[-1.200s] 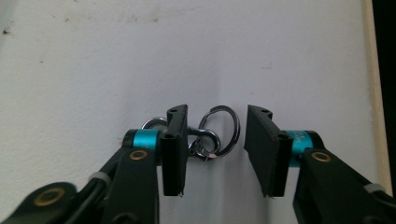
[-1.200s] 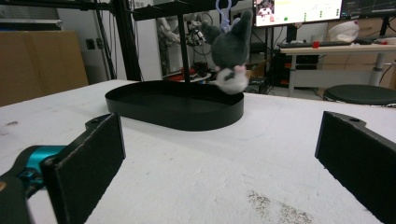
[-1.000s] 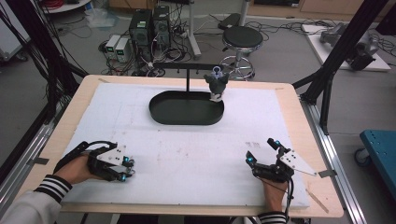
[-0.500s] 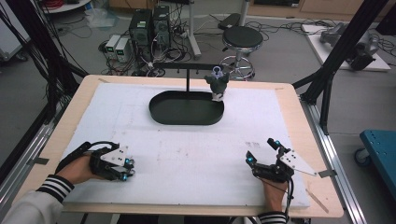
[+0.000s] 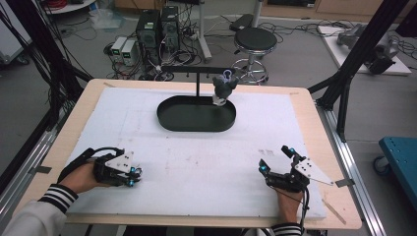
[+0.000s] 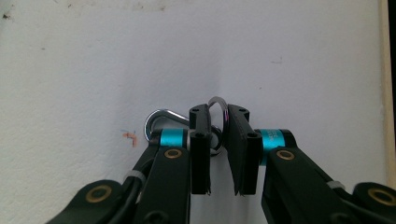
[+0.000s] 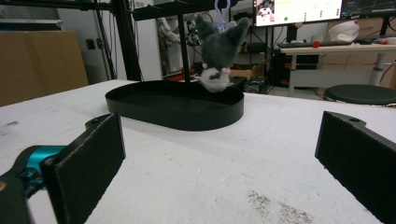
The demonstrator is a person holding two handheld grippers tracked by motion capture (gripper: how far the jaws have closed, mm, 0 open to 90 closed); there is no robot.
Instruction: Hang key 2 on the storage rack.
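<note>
My left gripper [image 6: 218,135] pinches a small metal key ring [image 6: 217,105] low on the white table [image 5: 206,162], near its left front corner. My right gripper [image 5: 276,160] rests wide open. I worry the thin ring could twist out of the pads when lifted.

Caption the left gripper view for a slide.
Left claw shut on a metal ring above the white table cover.
</note>
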